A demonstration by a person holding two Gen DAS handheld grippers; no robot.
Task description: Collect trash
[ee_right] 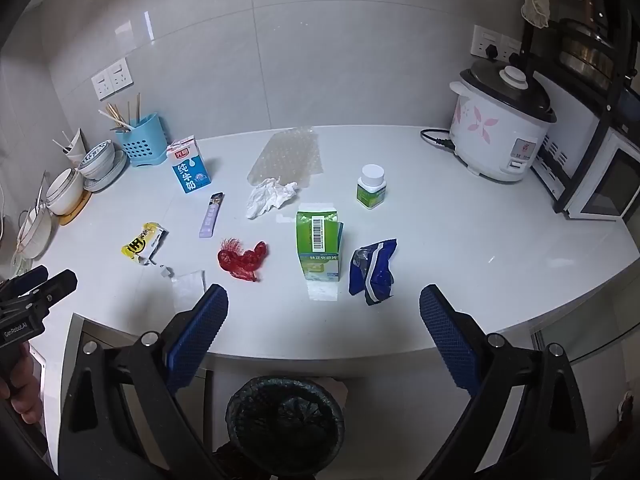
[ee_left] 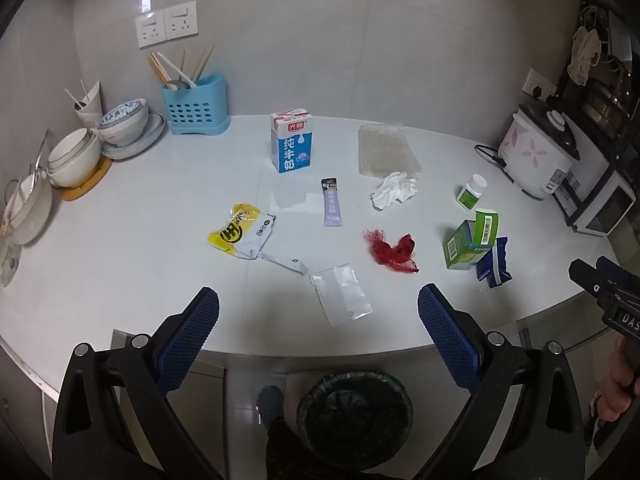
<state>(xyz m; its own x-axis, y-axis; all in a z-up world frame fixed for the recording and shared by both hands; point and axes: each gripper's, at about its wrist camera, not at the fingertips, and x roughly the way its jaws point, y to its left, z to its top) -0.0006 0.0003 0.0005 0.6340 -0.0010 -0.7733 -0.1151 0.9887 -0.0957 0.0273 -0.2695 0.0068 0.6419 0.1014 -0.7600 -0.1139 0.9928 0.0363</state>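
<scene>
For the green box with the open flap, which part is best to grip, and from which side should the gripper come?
Probably the lower body of the green box, below the raised flap. It stands upright, so the open right hand-held gripper could come in from the counter's near edge and close across its two narrow sides. The flap looks loose and would likely bend. The blue wrapper lies close on the right.

Pale tiled wall point(ee_left: 320, 40) with sockets point(ee_left: 166, 26) behind a glossy white countertop point(ee_left: 140, 248), soft overhead glare.
</scene>
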